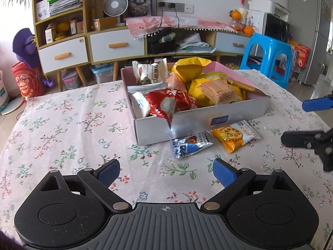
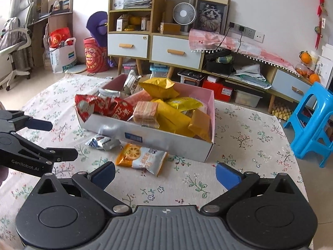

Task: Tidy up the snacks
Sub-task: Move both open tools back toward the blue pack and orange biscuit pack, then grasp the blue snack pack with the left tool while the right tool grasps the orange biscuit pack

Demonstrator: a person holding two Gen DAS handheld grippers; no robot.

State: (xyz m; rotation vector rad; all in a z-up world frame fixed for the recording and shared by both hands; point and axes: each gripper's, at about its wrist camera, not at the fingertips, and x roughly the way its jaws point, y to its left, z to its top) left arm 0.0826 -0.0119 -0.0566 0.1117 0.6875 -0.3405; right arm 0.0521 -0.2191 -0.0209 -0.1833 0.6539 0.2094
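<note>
Cardboard, white outside and pink within, forms the shallow box [image 1: 208, 123] seen near the middle of the surface [image 1: 62, 125], which is covered by a floral cloth; the box is heaped with snacks, red packets [image 1: 170, 102] being piled at one end and yellow packets [image 1: 189, 68] and a clear-wrapped wafer stack [image 1: 220, 91] at the other. Two packets are left outside, lying on the cloth against the box's near wall: a blue-and-silver packet [image 1: 189, 145] and, just beside it, an orange packet [image 2: 141, 158] printed with lotus-root slices. The left tongs [image 1: 166, 173] are held spread wide above the cloth, short of the blue packet, with nothing gripped; the right tongs [image 2: 165, 175] are likewise fully spread and empty, the orange packet being seen just ahead of them. A blue stool [image 2: 312, 123] is seen beyond the far right corner.
</note>
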